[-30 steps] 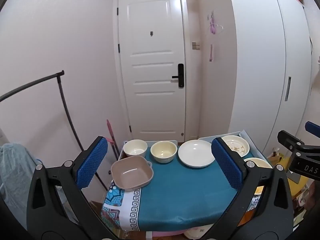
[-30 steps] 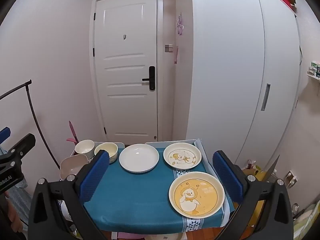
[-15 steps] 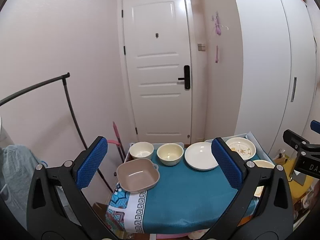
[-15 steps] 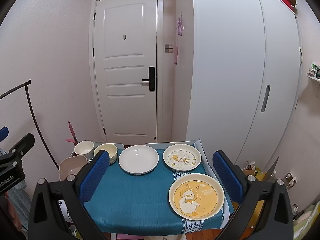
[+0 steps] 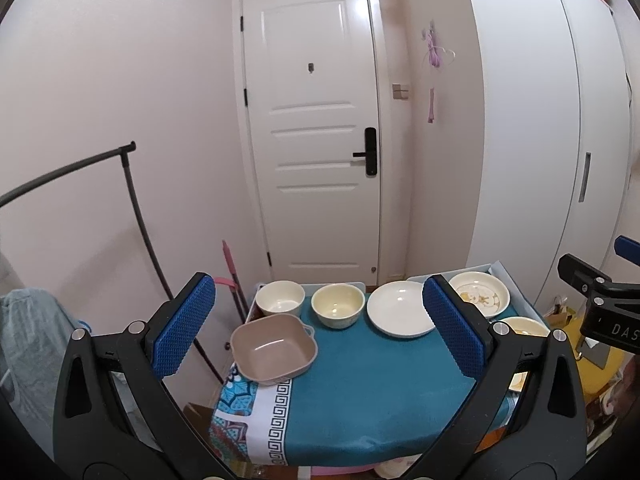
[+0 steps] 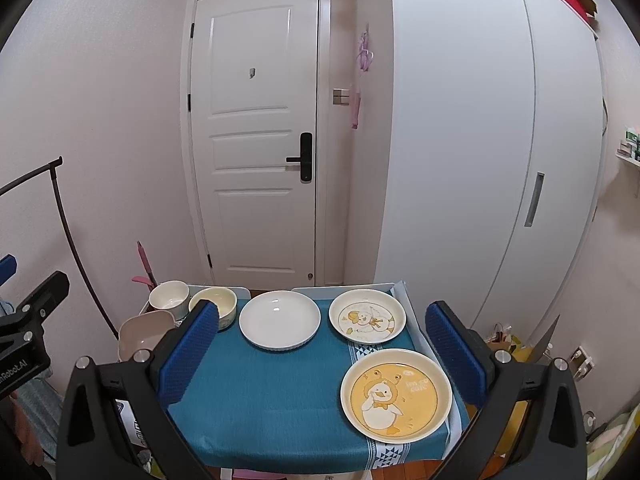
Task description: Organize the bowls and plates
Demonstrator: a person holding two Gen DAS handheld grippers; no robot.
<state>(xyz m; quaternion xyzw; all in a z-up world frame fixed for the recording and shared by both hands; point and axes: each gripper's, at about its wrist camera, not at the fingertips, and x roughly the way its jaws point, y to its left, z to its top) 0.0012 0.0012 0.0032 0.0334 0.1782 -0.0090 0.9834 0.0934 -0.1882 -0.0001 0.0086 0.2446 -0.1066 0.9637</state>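
Evidently little has happened on the table itself; in the left wrist view the left gripper point(image 5: 318, 324) has drawn back and up since a second ago, so the door fills more of the frame, while its blue-padded jaws stand wide apart with nothing between them. The teal-clothed table point(image 5: 372, 396) carries a taupe square bowl with small handles point(image 5: 273, 348) at the near left; behind it sit a white round bowl point(image 5: 280, 298) and a pale yellow round bowl point(image 5: 338, 305), just beside each other along the far edge; a plain white plate point(image 5: 400, 314) lies to their right. The cream duck-print plate point(image 5: 480, 294) is partly covered by the right finger, and the yellow plate behind it is mostly hidden.

In the right wrist view the right gripper point(image 6: 322, 356) has barely shifted; its jaws too are spread and empty. The yellow duck-print plate point(image 6: 396, 394) lies at the near right, clear of the others; the taupe bowl is cut off by the left finger.

Nothing is stacked yet, so sorting seems not to have begun; what lies below the table is too dim to make out.
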